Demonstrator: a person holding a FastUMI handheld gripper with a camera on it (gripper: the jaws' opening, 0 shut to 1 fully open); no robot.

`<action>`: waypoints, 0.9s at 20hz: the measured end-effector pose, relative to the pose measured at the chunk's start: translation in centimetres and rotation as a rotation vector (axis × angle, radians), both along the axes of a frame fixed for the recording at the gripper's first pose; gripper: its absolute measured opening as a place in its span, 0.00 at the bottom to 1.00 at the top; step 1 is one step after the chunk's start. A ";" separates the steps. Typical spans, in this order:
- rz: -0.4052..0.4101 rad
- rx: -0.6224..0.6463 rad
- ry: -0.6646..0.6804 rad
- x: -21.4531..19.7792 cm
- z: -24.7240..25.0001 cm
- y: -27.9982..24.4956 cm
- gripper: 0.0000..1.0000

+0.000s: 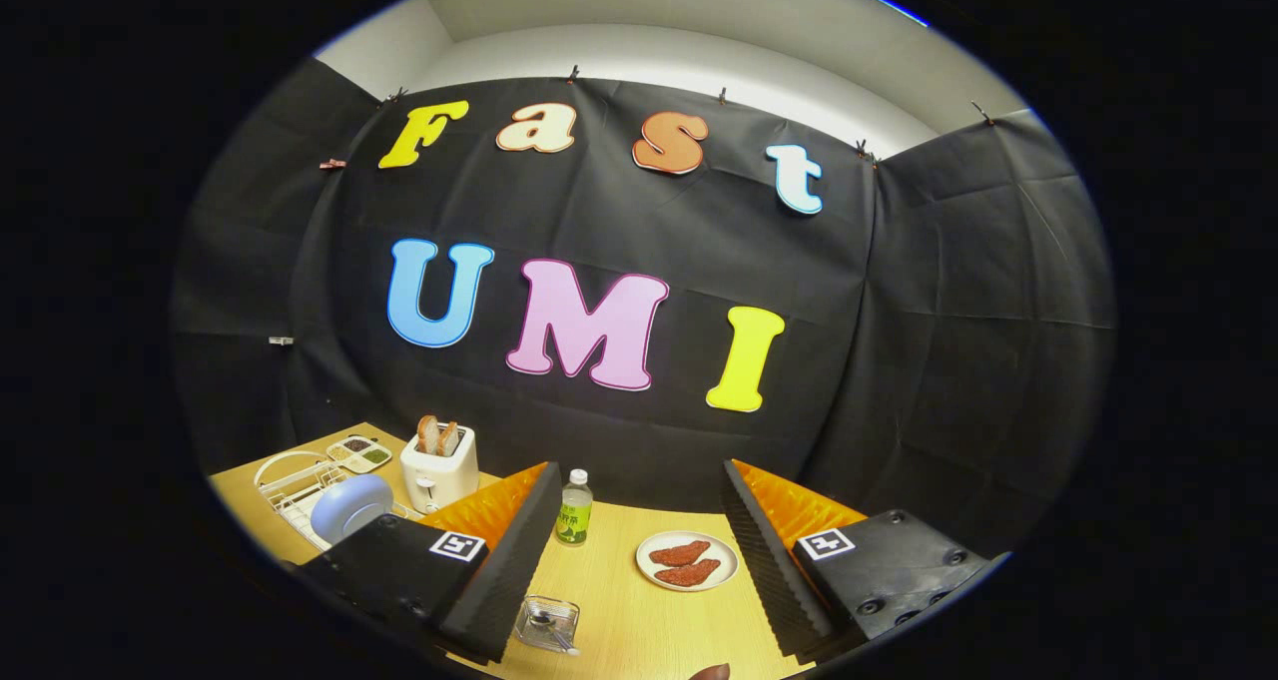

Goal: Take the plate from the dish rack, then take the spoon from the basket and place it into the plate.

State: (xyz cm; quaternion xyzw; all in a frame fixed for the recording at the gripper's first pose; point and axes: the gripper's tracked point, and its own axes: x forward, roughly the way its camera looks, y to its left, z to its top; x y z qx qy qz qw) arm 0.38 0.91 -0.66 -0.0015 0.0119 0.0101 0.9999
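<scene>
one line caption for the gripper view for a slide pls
Open gripper above the table, blue plate in the dish rack, spoon in its basket.

Wooden table [609, 600] carries dish rack [290, 485], toaster [439, 468], bottle [574, 508], plate of food [687, 560], basket [547, 623].

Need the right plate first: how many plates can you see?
2. A blue plate stands in the dish rack, beyond the open jaws' left finger; a white plate holding food lies between the fingers. Others may be hidden.

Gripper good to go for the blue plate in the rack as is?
Probably yes. The gripper is open and holds nothing. The blue plate stands in the dish rack just beyond the left finger, toaster beside it, nothing between.
</scene>
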 end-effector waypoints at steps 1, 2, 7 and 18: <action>0.000 0.000 -0.002 0.0 0.1 0.1 0.97; -0.001 -0.002 -0.003 0.0 0.1 0.1 0.97; 0.004 0.004 -0.001 0.0 0.2 0.6 0.97; 0.224 0.035 0.086 0.8 2.2 13.9 0.97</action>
